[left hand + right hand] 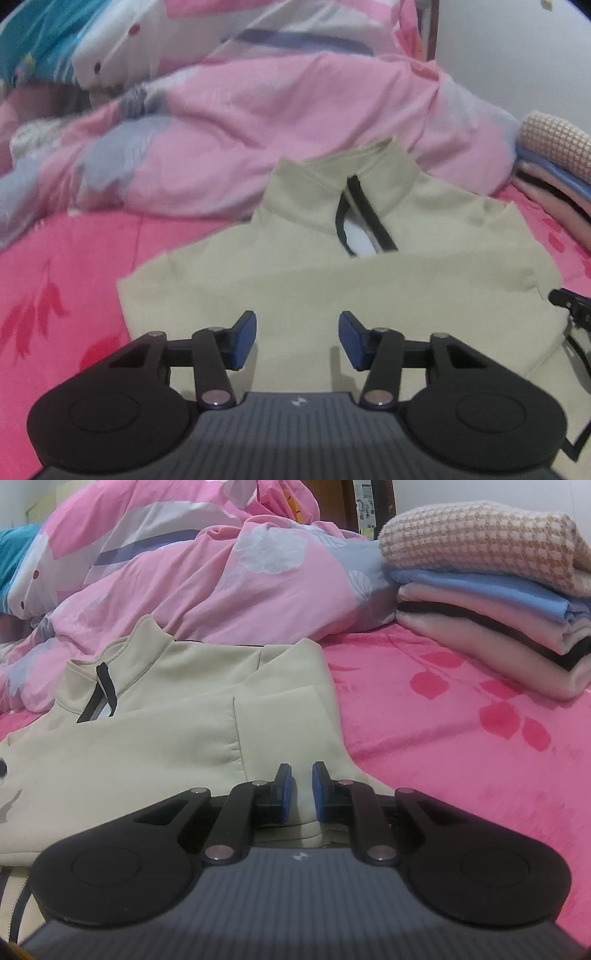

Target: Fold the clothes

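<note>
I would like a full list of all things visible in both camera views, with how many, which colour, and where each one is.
jacket: one, beige with a black zipper at the collar, lying partly folded on the bed sheet.
bed sheet: one, bright pink with darker leaf print, under everything.
duvet: one, pink with grey, white and blue patches, bunched up behind the jacket.
stack of folded clothes: one stack, checked beige on top, then blue, pale pink and black layers, at the right on the sheet.
left gripper: one, black with blue fingers, open above the jacket.
right gripper: one, black with blue fingers, nearly closed around a fold of the jacket's edge.
</note>
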Action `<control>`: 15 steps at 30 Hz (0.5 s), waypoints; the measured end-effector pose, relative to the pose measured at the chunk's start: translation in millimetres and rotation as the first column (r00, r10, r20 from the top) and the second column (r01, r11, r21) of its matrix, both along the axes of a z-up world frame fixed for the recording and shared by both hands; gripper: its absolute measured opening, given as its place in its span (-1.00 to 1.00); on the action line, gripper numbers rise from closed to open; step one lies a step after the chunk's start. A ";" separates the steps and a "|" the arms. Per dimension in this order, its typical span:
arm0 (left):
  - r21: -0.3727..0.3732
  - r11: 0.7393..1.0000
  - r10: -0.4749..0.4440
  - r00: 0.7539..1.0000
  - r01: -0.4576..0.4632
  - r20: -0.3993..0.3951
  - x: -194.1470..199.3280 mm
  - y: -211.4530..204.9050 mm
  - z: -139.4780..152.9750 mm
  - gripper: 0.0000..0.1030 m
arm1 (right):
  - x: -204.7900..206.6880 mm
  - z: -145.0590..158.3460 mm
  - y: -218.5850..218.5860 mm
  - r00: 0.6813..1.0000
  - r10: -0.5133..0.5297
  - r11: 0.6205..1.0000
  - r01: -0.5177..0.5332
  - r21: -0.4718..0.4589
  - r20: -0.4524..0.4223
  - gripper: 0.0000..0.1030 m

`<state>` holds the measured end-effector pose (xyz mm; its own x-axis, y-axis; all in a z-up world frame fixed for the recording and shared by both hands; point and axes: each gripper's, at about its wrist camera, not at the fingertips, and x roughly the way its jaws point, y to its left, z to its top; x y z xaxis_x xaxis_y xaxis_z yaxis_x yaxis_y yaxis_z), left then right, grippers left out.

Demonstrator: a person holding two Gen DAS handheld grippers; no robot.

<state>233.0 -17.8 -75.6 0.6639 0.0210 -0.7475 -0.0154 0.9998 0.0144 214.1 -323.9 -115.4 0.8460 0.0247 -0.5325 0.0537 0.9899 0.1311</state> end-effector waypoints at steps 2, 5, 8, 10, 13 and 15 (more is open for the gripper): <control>0.002 1.000 0.006 1.000 -0.006 -0.004 5.5 -2.3 0.2 0.00 | 0.0 0.2 1.1 1.000 0.000 1.000 0.000 -0.006 -0.001 -0.79; 0.063 0.998 -0.002 0.999 -0.001 0.046 4.9 -11.2 -11.3 0.03 | 0.2 0.5 2.3 1.000 -0.001 1.000 0.001 -0.013 -0.003 -0.79; 0.059 0.998 0.024 0.998 -0.028 0.057 3.8 -13.5 -12.0 0.05 | 1.9 2.9 2.1 1.000 0.002 1.000 -0.003 -0.013 -0.014 -0.78; 0.056 0.998 0.032 0.998 -0.035 0.060 2.2 -13.4 -12.0 0.06 | 4.5 11.0 5.9 0.999 0.010 0.999 -0.012 -0.039 -0.042 -0.78; 0.059 0.998 0.033 0.997 -0.037 0.065 1.0 -14.2 -13.5 0.06 | 2.9 29.1 16.6 0.999 0.030 0.998 -0.031 -0.046 -0.021 -0.73; 0.061 0.997 0.033 0.997 -0.037 0.065 1.7 -14.8 -13.7 0.07 | 2.8 42.0 28.7 0.997 0.076 0.996 -0.076 -0.037 0.015 -0.73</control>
<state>234.7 -32.6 -89.3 0.7085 0.0896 -0.7000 -0.0528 0.9959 0.0740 216.9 -295.2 -73.4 0.8508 0.0701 -0.5208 -0.0237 0.9952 0.0952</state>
